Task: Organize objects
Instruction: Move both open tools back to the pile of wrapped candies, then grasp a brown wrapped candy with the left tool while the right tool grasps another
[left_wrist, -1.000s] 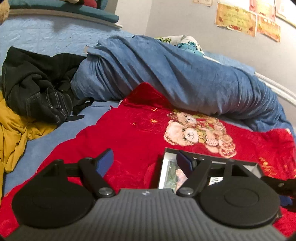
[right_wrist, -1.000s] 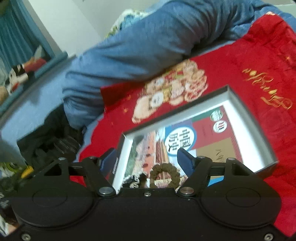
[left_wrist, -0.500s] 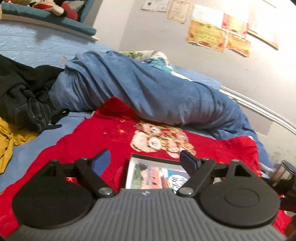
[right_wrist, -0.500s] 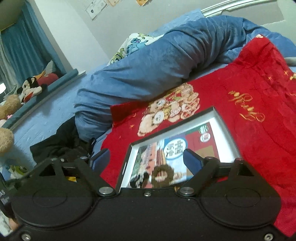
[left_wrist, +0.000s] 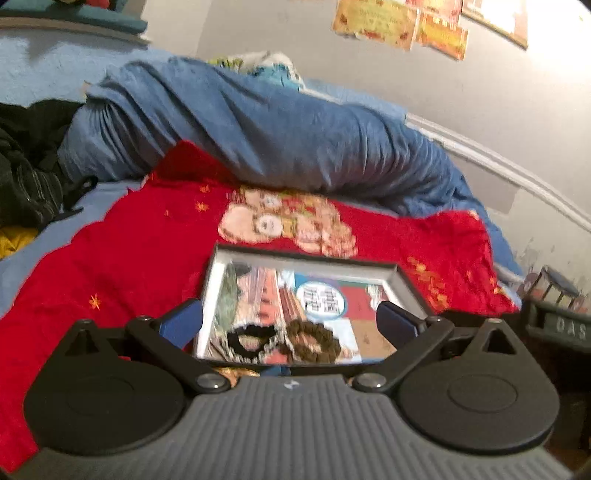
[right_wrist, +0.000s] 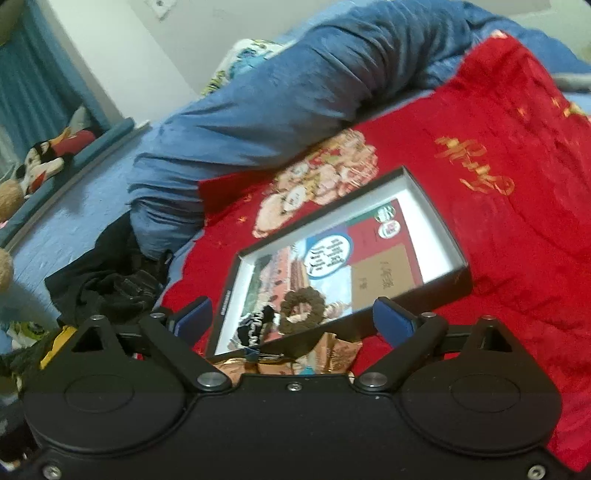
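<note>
Nearest to us, the left gripper and the right gripper: the jaws of both have just been opening and now stand wide, with nothing pressed between the blue pads; the near end of the shallow box lies in the gap of each, untouched as far as we can tell. Next, a crinkled gold wrapper, partly hidden by the right gripper, at the box's near edge on the bed. Next, the shallow box, black outside and white inside, lying open on the red blanket near the bed's near edge; it holds a printed picture card, and at the card's near end a brown scrunchie with a black scrunchie just beside it. Beyond, the blanket's bear print, then a rolled blue duvet across the bed, with dark clothing and a yellow garment towards the bed's left side. Farthest, the wall with paper notices. We judge the step in hand to be a withdrawal from the box with the scrunchies set inside; the next move calls for choosing another loose item, perhaps the wrapper, and bringing one pair of open jaws squarely over it.
</note>
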